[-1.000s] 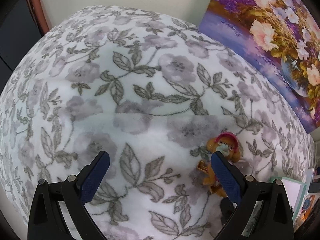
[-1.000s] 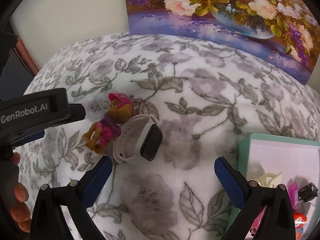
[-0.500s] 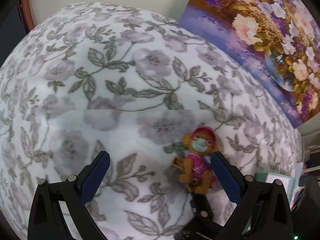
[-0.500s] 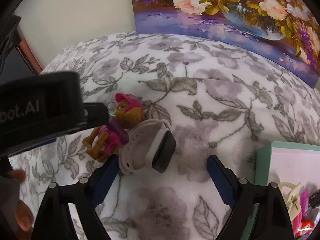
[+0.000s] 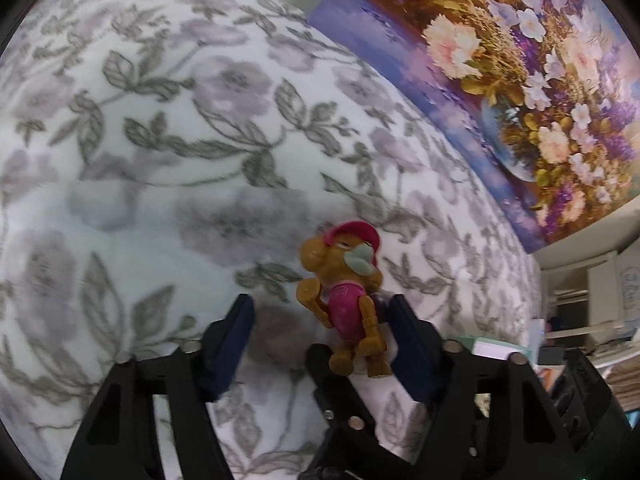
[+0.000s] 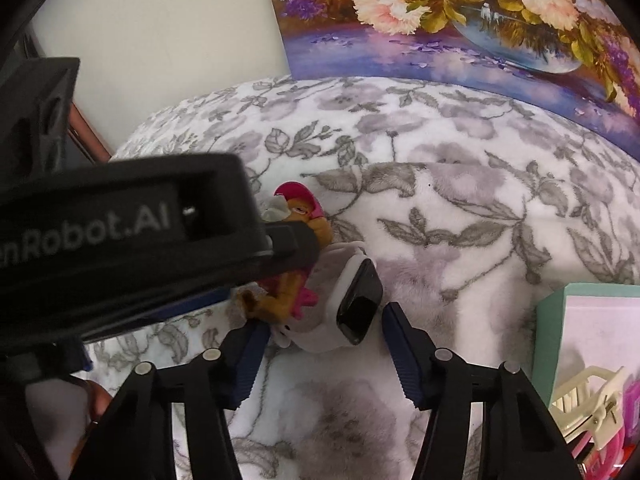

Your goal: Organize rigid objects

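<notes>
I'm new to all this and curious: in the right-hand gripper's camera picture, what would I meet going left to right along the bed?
The other black gripper → toy dog figure → white smartwatch → teal box with a cream hair clip inside.

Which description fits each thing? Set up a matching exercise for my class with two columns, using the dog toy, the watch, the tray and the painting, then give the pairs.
Column 1:
1. dog toy
2. watch
3. tray
4. painting

Column 2:
A. teal rim, hair clip inside
B. between the left gripper fingers
C. flowers in a vase
D. white strap, dark screen

Pairs: 1-B, 2-D, 3-A, 4-C
</notes>
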A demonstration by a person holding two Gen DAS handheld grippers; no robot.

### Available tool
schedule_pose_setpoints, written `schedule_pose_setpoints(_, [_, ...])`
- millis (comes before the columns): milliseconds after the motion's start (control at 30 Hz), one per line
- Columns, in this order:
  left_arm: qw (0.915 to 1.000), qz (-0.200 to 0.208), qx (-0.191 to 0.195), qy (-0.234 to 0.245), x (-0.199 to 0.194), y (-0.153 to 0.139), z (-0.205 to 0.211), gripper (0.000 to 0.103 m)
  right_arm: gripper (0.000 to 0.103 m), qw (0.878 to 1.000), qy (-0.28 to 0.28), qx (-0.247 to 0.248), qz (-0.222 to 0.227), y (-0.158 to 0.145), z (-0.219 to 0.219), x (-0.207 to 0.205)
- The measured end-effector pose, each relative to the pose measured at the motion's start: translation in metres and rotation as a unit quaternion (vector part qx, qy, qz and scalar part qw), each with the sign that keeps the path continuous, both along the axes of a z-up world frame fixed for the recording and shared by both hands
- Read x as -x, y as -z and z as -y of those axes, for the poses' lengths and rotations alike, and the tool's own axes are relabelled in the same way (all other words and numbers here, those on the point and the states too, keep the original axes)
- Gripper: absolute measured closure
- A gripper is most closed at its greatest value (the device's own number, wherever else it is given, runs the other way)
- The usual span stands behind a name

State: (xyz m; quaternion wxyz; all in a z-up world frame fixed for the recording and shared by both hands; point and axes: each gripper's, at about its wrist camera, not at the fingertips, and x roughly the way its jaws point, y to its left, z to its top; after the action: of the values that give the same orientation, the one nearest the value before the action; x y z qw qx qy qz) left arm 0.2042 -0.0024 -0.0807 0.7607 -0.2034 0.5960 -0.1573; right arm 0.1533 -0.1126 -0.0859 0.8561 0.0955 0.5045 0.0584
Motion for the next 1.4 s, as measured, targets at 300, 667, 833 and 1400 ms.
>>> schedule_pose_setpoints(300, [0.9994,0.009,0.027,0.022,0.001,-0.006,0.007,0.071,0.049,1.0,0.001,-0.015,-0.003,0.0,0.004,0.003])
schedule_pose_setpoints(667, [0.9997,0.004,-0.012,-0.022,0.001,-0.013,-0.017,0.072,0.05,1.0,-0.001,-0.001,-0.01,-0.002,0.002,0.012])
schedule_pose_setpoints(833, [0.9986,0.0,-0.037,-0.038,0.007,-0.018,-0.027,0.072,0.05,1.0,0.001,0.002,-0.012,-0.008,0.006,0.016])
schedule_pose_setpoints(1400, [0.9962,0.035,-0.065,-0.046,0.071,-0.075,-0.036,0.072,0.077,1.0,0.02,0.008,0.001,-0.063,0.023,0.07])
